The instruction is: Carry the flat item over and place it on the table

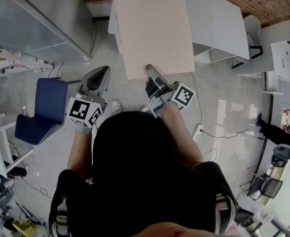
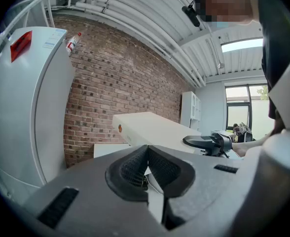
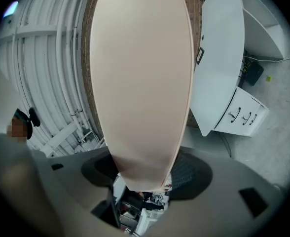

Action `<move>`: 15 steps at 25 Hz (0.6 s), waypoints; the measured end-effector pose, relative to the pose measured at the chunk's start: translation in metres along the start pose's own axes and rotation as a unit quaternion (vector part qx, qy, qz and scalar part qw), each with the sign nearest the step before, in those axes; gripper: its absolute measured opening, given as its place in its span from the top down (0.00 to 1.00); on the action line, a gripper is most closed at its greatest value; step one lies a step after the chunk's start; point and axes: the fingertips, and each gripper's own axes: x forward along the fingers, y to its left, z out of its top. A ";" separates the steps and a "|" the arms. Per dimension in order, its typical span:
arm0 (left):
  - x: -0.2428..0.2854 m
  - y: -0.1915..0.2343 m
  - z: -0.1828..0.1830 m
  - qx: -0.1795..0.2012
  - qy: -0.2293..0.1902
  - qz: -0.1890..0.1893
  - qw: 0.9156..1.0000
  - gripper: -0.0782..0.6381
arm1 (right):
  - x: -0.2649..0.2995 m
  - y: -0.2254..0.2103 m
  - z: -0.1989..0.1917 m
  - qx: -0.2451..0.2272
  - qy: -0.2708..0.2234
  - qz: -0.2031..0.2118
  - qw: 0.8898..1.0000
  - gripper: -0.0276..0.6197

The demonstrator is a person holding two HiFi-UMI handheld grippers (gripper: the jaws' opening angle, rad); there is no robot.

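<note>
The person stood over a grey floor with a gripper in each hand, both pointing out ahead and roughly level. The right gripper had its jaws clamped on the near edge of the flat board, a pale pinkish-beige sheet that stretched away from the person. In the right gripper view the board ran straight out from between the two dark pads of the right gripper, one pad on each face. The far part of the board lay toward the white table. From above it overlapped the table's near side, but I couldn't tell whether it touched the top. The table's drawers showed to the right in the right gripper view. The left gripper hung just left of the board and apart from it. Its jaws were closed pad against pad with nothing between them. Looking along it, I saw the board edge-on in front of a brick wall, the right gripper at its near end, and a tall white cabinet off to the left. A blue chair stood on the floor to the person's left.
</note>
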 end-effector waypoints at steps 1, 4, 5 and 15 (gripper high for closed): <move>-0.001 0.004 0.000 -0.001 0.001 -0.002 1.000 0.89 | 0.004 0.000 -0.002 0.001 -0.002 -0.001 1.000 0.50; -0.006 0.022 -0.001 -0.004 0.003 -0.005 1.000 0.89 | 0.020 0.001 -0.008 0.000 -0.008 -0.004 1.000 0.50; -0.008 0.030 -0.001 -0.006 0.004 -0.007 1.000 0.89 | 0.026 0.001 -0.010 -0.001 -0.010 -0.004 1.000 0.50; -0.031 0.107 -0.010 -0.012 0.019 -0.022 0.999 0.89 | 0.085 -0.006 -0.034 0.031 -0.054 -0.009 0.998 0.50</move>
